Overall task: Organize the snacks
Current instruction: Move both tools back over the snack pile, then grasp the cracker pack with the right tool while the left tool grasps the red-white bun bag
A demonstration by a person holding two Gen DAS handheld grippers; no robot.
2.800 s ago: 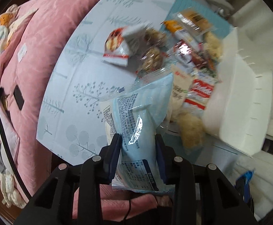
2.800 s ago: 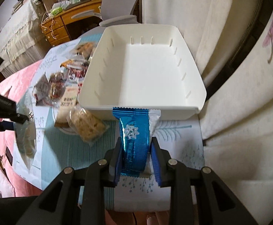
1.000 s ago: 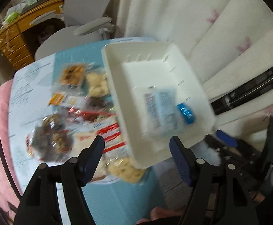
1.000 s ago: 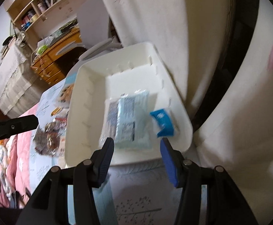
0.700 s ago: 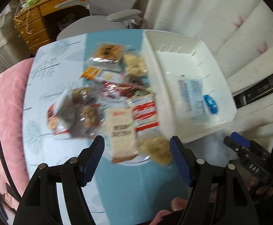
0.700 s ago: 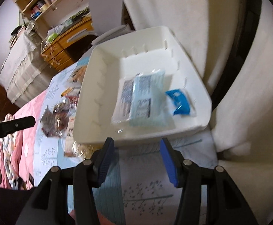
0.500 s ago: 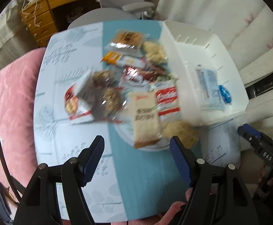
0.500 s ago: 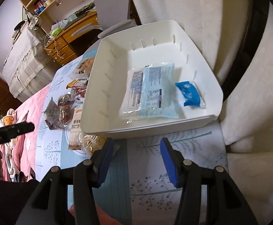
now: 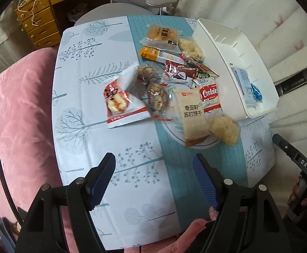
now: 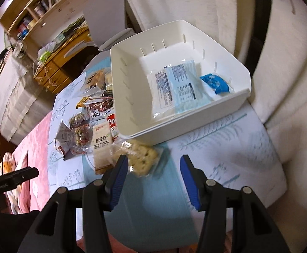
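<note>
Desk (image 9: pixel 85 97) under tree-print cloth. White bin (image 10: pixel 132 97) at its right edge holds a pale-blue pack (image 10: pixel 174 84) and a small blue packet (image 10: pixel 215 83). Snack pile (image 9: pixel 174 84) mid-desk, beside the bin. Left gripper (image 9: pixel 153 168) fingers wide, opening, empty; right gripper (image 10: pixel 153 168) fingers apart, empty.
</note>
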